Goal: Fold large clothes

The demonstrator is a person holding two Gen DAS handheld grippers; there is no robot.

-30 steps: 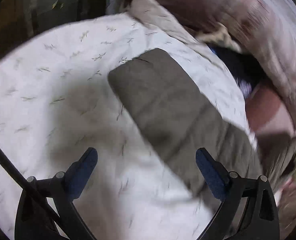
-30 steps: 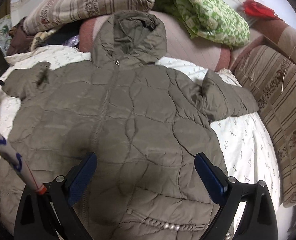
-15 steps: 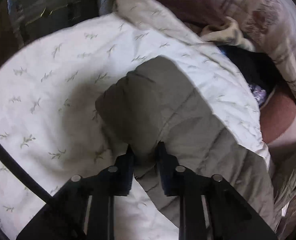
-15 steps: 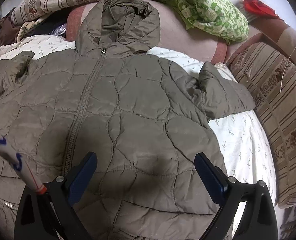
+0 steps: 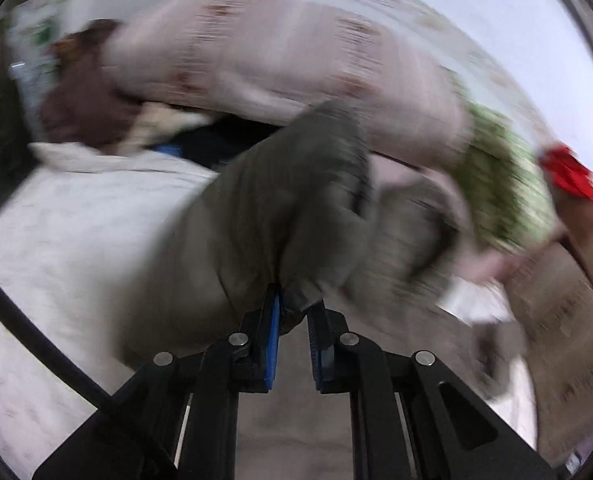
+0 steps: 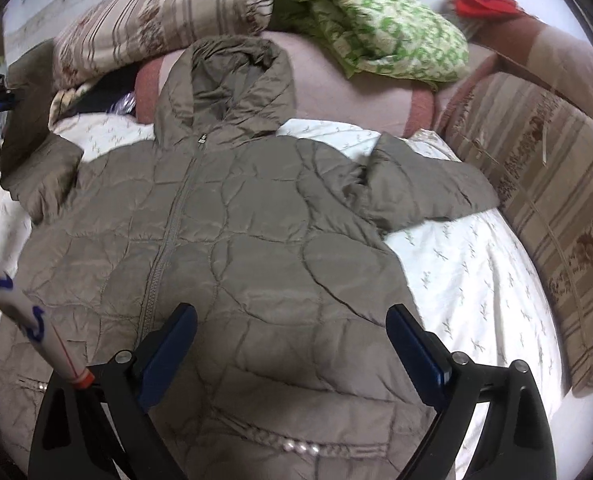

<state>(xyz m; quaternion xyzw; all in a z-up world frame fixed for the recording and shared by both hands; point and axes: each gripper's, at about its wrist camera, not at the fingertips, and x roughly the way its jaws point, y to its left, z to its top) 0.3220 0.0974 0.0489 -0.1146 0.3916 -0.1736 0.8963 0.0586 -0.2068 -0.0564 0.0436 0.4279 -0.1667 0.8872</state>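
An olive quilted hooded jacket [image 6: 256,232] lies front up on a white patterned sheet [image 6: 476,280], hood toward the pillows, zipper closed. Its right sleeve [image 6: 428,192] lies spread to the right. My left gripper [image 5: 294,308] is shut on the cuff of the left sleeve [image 5: 280,208] and holds it raised off the sheet; that view is blurred by motion. The raised sleeve also shows at the left edge of the right wrist view [image 6: 36,148]. My right gripper [image 6: 292,344] is open and empty above the jacket's lower front.
Striped pillows [image 6: 156,28] and a green patterned blanket [image 6: 376,28] lie beyond the hood. A striped bolster [image 6: 556,200] runs along the right side. A red item [image 6: 484,0] sits at the back right. Dark clothes [image 5: 88,120] are piled at the back left.
My left gripper closed on the left sleeve's cuff, then lifted it and swung it right, toward the jacket body. My right gripper stayed open over the jacket, shifting slightly.
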